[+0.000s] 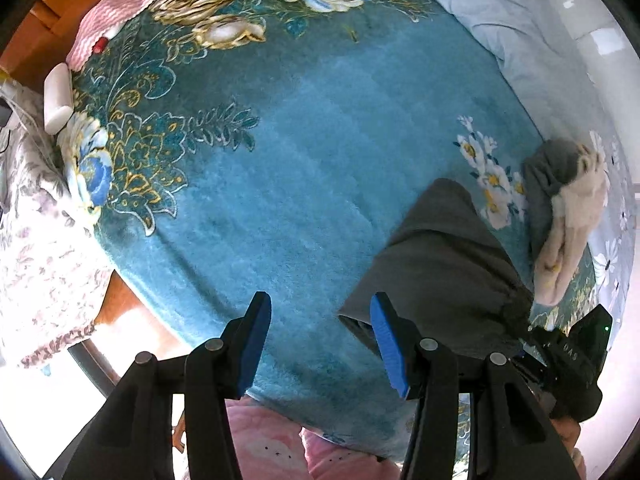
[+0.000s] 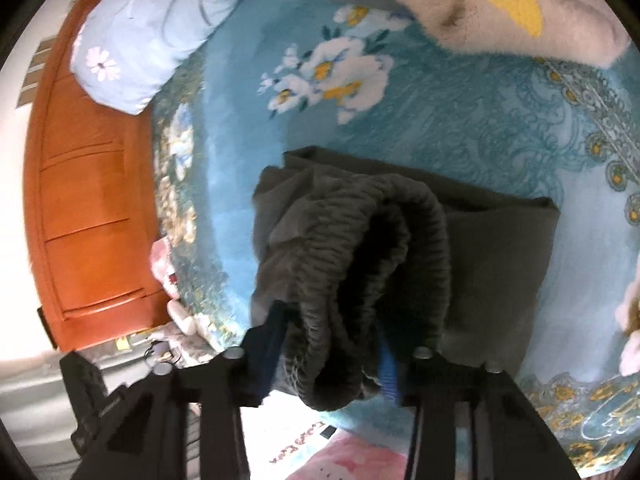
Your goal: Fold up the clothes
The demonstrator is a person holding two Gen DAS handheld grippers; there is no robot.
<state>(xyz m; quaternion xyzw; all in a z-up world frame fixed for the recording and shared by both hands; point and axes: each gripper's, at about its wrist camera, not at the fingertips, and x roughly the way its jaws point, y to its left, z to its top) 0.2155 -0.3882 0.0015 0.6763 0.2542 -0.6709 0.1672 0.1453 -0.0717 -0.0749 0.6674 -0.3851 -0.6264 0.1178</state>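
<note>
A teal flowered blanket (image 1: 304,168) covers the bed and carries everything. A pale blue quilt (image 1: 500,12) lies bunched along its far edge, against an orange-brown headboard (image 2: 84,184) in the right wrist view.

The grey trousers (image 2: 492,264) lie folded near the blanket's front edge, a dark slab with a straight far side. Their ribbed waistband (image 2: 360,264) rises off the slab in a thick roll and runs back between the fingers of the right tongs (image 2: 328,356) — a blue pad shows on each side of it and both press into the cloth, so these tongs are clamped on the waistband.

In the left wrist view the same trousers (image 1: 436,256) sit just beside the right-hand finger of the left tongs (image 1: 320,344), one corner reaching behind that finger. The left tongs hang over bare blanket with their blue pads (image 1: 252,344) standing apart and nothing between them.

Beyond the trousers, toward the blanket's right edge, a cream fleece garment (image 1: 568,220) lies heaped on another grey piece (image 1: 548,176). A pink striped cloth (image 1: 104,24) and a small white case (image 1: 58,98) rest at the far left corner.
</note>
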